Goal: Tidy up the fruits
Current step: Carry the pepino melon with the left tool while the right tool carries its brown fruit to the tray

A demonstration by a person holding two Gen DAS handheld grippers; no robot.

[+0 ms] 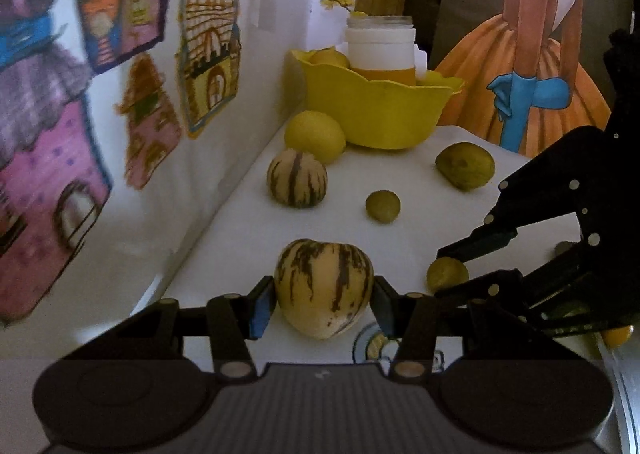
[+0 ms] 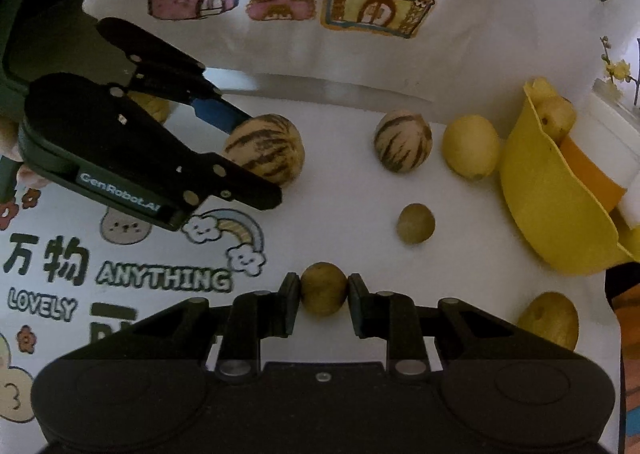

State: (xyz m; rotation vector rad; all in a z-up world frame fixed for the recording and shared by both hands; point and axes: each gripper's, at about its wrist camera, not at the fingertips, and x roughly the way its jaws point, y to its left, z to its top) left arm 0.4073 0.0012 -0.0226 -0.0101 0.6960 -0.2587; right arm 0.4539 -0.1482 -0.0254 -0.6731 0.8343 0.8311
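Your left gripper [image 1: 324,304] clamps a striped melon [image 1: 323,288], your right gripper [image 2: 323,292] a small fruit [image 2: 323,288]; four fruits lie outside the far yellow bowl [image 1: 384,114].

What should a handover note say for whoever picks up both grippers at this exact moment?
Left gripper: closed on a striped melon.
Right gripper: shut on a small green fruit.
Yellow bowl: holds a jar and at least one yellow fruit.
Loose on the white table: second striped melon, lemon, small round fruit, larger green fruit.
Done: two fruits gripped.
Left: place both, then sort the rest.
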